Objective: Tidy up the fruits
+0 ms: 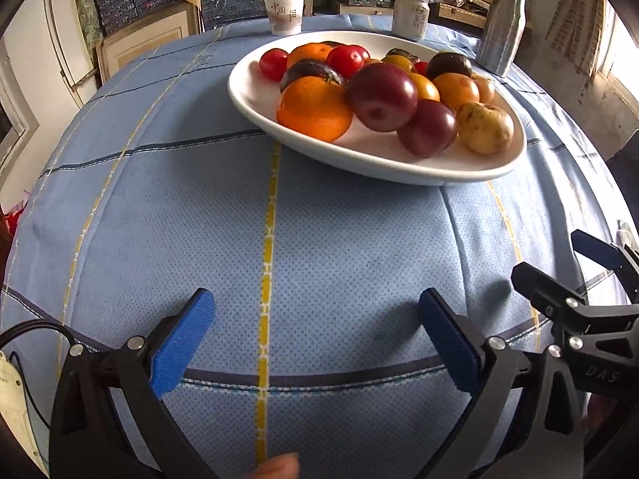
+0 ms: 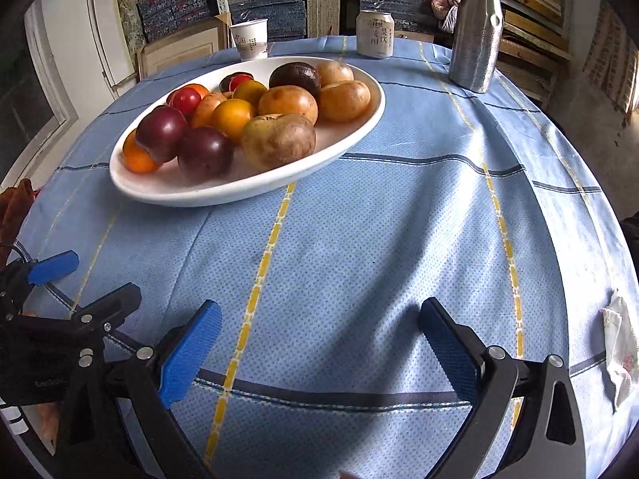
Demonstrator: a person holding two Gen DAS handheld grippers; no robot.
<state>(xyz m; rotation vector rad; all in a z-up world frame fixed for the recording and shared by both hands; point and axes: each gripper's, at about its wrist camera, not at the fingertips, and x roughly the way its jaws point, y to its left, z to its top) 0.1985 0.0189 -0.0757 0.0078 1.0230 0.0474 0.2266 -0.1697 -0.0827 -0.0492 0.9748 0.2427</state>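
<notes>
Above tablecloth, left gripper, right gripper agape

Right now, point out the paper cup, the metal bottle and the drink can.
paper cup (image 2: pixel 250 42), right wrist view, front wall.
metal bottle (image 2: pixel 476 28), right wrist view, middle of its body.
drink can (image 2: pixel 375 34), right wrist view, printed side.

A table draped in a light blue cloth crossed by yellow and dark blue stripes fills most of both views. Behind it, along the top of the frame, shelves hold stacked blue patterned boxes and wooden boards. A white wall with a panelled door stands at upper left. Daylight enters through a bright window at the right edge.
</notes>
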